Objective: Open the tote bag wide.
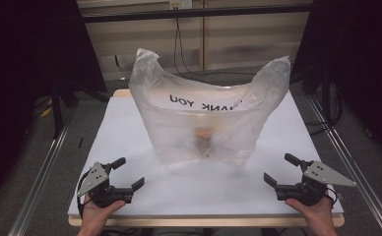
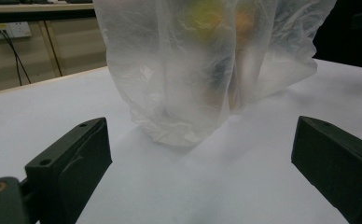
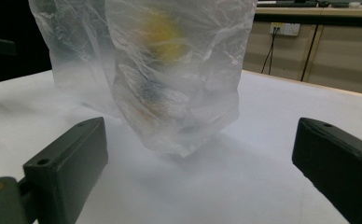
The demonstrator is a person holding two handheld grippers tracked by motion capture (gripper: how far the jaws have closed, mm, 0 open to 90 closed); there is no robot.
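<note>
A translucent white plastic bag stands upright in the middle of the white table, its two handles raised and mirrored "THANK YOU" lettering showing through. Blurred orange and yellow items lie inside the bag. My left gripper rests open at the front left of the table, held by a hand, jaws pointing toward the bag. At the front right, my right gripper is open too, aimed at the bag. Nothing sits between either pair of jaws.
Metal rails run along both sides of the table. A dark stand is at the back left, and cables hang by the back wall. A wall socket shows behind the table.
</note>
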